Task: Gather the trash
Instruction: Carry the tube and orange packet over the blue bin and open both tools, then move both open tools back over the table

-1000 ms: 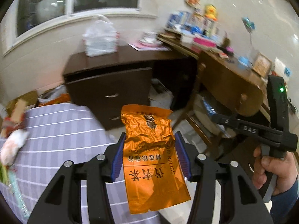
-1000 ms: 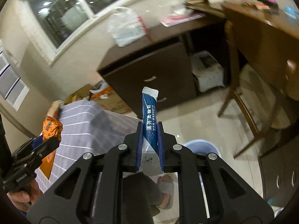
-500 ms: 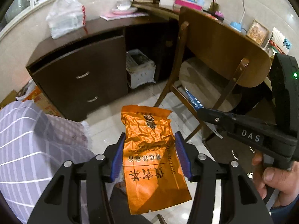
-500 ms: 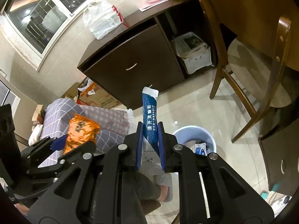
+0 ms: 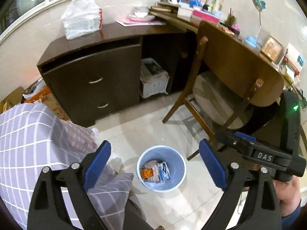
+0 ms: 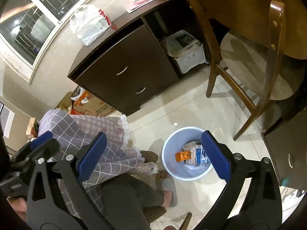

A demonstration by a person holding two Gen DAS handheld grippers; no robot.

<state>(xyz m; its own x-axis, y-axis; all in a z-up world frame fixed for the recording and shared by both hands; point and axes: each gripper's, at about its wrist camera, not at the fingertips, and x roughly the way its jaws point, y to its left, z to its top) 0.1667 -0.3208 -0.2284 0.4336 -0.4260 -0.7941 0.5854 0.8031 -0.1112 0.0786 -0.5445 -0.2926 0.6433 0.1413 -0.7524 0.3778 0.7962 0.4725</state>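
Observation:
A light blue trash bin (image 5: 173, 184) stands on the tiled floor; it also shows in the right wrist view (image 6: 172, 169). Inside it lie the orange tea packet (image 5: 147, 173) (image 6: 183, 156) and the blue-and-white sachet (image 5: 164, 170) (image 6: 201, 155) among other wrappers. My left gripper (image 5: 155, 163) is open and empty, above the bin. My right gripper (image 6: 153, 154) is open and empty, also above the bin, and it shows at the right of the left wrist view (image 5: 255, 152).
A dark wooden cabinet (image 5: 96, 72) with a white plastic bag (image 5: 81, 22) on top stands behind. A wooden chair (image 5: 226, 80) is right of the bin. A bed with a purple checked cover (image 5: 28, 143) is on the left. My legs and slippered foot (image 6: 168, 193) are below.
Both grippers tilted down over the bin and opened. The orange packet left the left gripper and the blue sachet left the right gripper; both now lie in the bin.

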